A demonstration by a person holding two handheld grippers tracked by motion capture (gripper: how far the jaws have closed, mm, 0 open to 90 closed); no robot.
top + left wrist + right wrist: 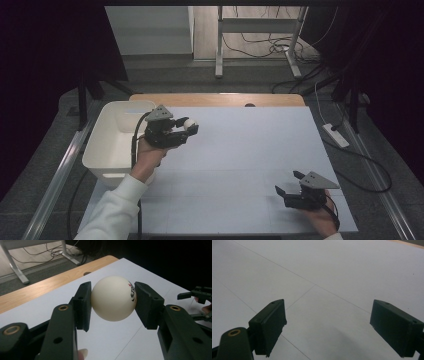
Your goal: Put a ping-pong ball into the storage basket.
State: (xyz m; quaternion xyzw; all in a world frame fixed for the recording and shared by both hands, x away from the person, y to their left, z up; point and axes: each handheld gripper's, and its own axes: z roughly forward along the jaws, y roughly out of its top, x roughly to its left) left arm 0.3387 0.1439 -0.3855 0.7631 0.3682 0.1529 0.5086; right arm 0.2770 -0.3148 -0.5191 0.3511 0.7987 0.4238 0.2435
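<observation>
Centrally, the left gripper (113,298) is clamped on a white ball (113,298), one black pad pressing each side so that the ball sits between the jaws, clear of the table. A dark printed mark with a small red spot shows on the ball's side next to one pad. From the high view, the left gripper (189,127) is held above the pale sheet (240,150) covering the table, just beside a white bin (107,145) at the sheet's left edge; the ball (190,123) appears at the jaw tips, on the side away from the bin. A hand in a white sleeve (117,210) carries this gripper, and a black cable trails from it.

Lower right in the high view, the right gripper (288,183) rests low near the sheet's near edge, well apart from the left one. Its jaws stand wide apart with nothing between them; the right gripper view shows bare sheet, crossed by thin seam lines, between the two black pads (270,325). A wooden table edge (215,99) borders the sheet's far side.
</observation>
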